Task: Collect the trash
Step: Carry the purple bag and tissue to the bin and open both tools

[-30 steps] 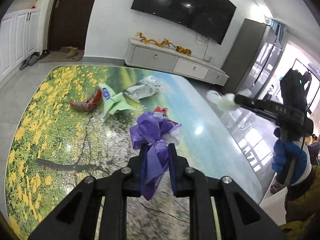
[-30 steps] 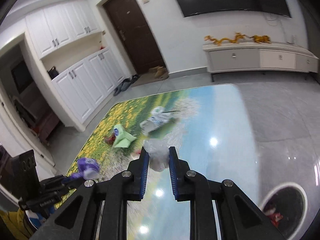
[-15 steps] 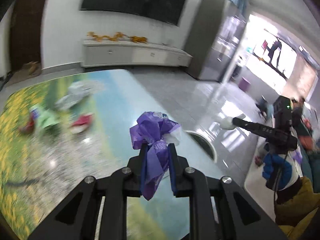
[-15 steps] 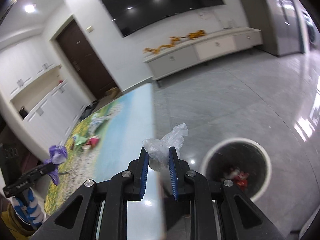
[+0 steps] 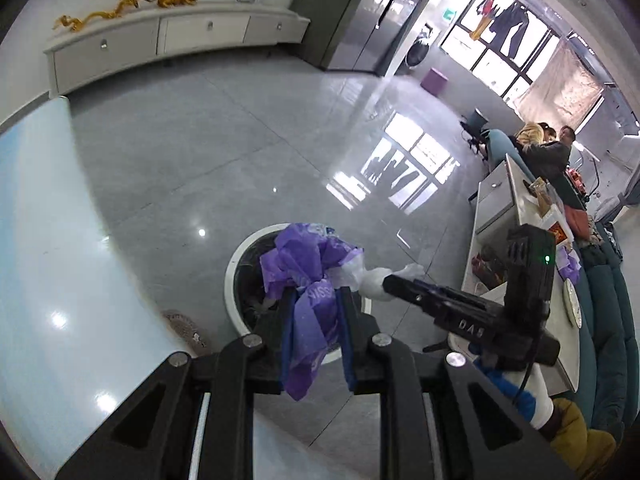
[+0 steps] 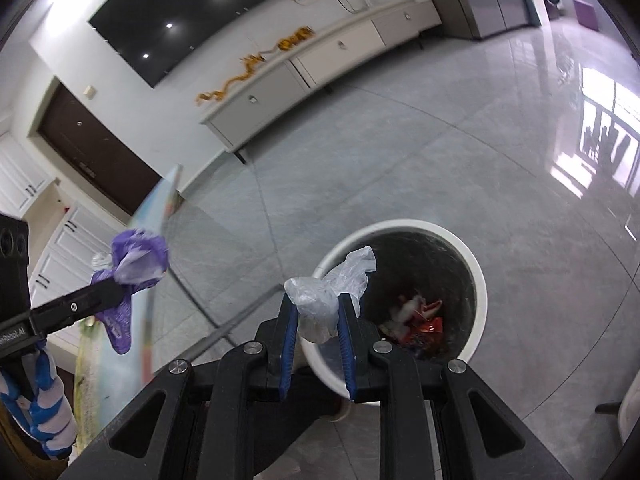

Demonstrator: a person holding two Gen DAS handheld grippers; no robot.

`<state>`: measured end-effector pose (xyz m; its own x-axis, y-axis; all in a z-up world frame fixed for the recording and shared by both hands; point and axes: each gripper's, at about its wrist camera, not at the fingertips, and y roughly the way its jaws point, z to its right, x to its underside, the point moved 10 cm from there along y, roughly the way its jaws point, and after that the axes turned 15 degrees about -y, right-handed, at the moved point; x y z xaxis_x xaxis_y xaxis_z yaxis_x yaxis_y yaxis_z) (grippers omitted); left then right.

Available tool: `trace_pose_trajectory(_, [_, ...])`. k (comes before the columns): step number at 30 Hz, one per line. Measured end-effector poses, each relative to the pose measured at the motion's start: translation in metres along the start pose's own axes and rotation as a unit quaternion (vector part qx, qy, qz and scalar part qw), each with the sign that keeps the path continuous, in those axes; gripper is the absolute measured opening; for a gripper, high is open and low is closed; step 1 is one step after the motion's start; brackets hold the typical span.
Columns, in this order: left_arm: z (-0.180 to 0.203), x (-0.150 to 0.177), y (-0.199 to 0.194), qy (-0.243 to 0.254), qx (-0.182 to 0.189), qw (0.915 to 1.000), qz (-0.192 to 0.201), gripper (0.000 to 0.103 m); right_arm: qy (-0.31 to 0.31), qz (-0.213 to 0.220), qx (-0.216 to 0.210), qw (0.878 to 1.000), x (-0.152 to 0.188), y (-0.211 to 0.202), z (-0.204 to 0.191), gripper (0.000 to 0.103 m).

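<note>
Both grippers swung from table to white bin (image 6: 478,280), left jaws clamping purple wrapper (image 5: 308,276), right jaws clear plastic (image 6: 328,292).

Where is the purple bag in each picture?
Left wrist view: the purple bag is in the lower middle, pinched in the left gripper.
Right wrist view: the same bag is at the left edge, at the tip of that gripper.
Shared landmark: the white round bin on the grey floor.
</note>
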<state>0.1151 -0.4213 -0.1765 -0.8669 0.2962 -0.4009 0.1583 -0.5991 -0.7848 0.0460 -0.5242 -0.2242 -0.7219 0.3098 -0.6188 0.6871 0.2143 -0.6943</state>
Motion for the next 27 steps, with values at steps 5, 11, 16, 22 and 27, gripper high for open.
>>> trace_pose_trajectory(5, [0.005, -0.010, 0.049, -0.018, 0.005, 0.9991, -0.038, 0.035, 0.015, -0.024, 0.007, 1.000, 0.006, 0.028, 0.025, 0.023])
trace_pose_trajectory(11, [-0.009, -0.015, 0.061, -0.045, 0.010, 0.9981, -0.039, 0.057, 0.028, -0.046, 0.019, 0.998, 0.020, 0.044, 0.043, 0.043])
trace_pose_trajectory(16, [-0.004, -0.013, 0.048, -0.029, -0.006, 0.9994, -0.015, 0.057, 0.034, -0.039, 0.021, 0.998, 0.027, 0.027, 0.042, 0.045])
trace_pose_trajectory(22, [0.002, 0.002, 0.005, 0.003, -0.023, 0.9994, 0.024, 0.057, 0.038, -0.012, 0.022, 0.999, 0.023, -0.006, 0.033, 0.045])
trace_pose_trajectory(27, [-0.017, 0.021, -0.040, -0.011, -0.033, 0.9982, 0.049, 0.057, 0.026, 0.021, 0.009, 0.999, 0.009, -0.034, 0.005, 0.045])
